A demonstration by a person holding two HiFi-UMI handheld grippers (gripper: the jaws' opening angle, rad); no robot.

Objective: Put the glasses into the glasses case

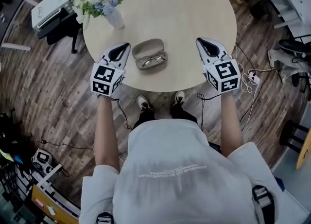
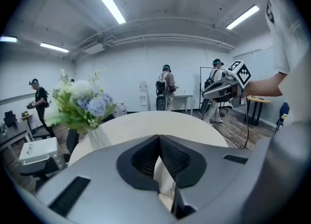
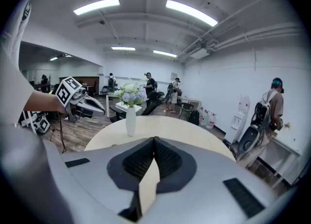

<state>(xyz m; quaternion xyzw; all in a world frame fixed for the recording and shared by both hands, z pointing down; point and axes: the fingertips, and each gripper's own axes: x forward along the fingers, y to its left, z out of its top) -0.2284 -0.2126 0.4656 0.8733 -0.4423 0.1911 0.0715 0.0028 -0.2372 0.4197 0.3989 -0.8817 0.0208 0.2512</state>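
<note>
One glasses case (image 1: 147, 47) lies open at the counter's (image 1: 184, 19) near edge, glasses (image 1: 151, 61) inside. Both the left tool (image 1: 122, 50) and right tool (image 1: 206, 45) have jaws together, empty.

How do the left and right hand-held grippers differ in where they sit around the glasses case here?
The left hand-held gripper sits close beside the left end of the glasses case; the right hand-held gripper stands off its right end with a wider gap. The left one's view has the flower vase off to its left; the right one's view has it nearly straight ahead. Both have jaws together, hold nothing, and angle inward.
</note>
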